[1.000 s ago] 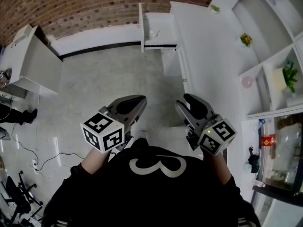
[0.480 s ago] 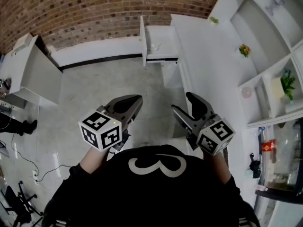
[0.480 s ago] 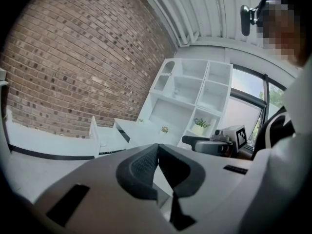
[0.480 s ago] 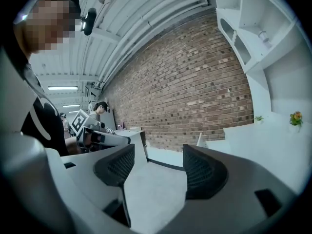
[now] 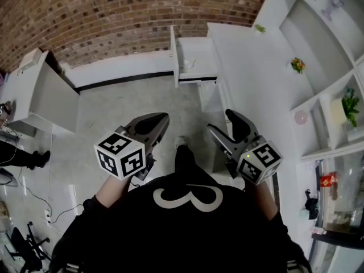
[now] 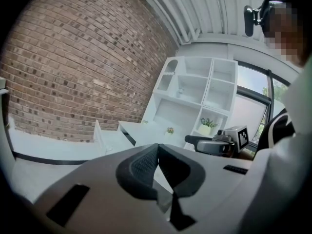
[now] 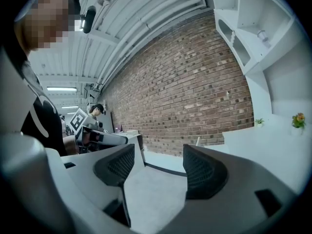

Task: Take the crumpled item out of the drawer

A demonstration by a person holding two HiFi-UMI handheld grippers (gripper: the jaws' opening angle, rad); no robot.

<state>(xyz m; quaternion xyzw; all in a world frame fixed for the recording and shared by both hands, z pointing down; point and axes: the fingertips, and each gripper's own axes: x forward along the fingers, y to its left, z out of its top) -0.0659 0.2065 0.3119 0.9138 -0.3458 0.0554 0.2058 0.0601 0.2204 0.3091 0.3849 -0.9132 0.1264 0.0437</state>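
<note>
Task barely begun. The drawer (image 5: 197,56) stands open, well ahead. Left gripper (image 5: 164,118) pressed together, right gripper (image 5: 221,123) spread, both empty. Reaching and removal remain.

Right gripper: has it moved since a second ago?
Yes. The right gripper has come forward, closer to the open white drawer ahead; jaws open, empty.

A brick wall (image 5: 114,16) runs along the far side, above a grey floor (image 5: 125,104). A white cabinet (image 5: 42,92) stands at the left. At the right, white shelves (image 5: 318,44) hold a small flowering plant (image 5: 297,65) and a green potted plant (image 5: 350,102).
</note>
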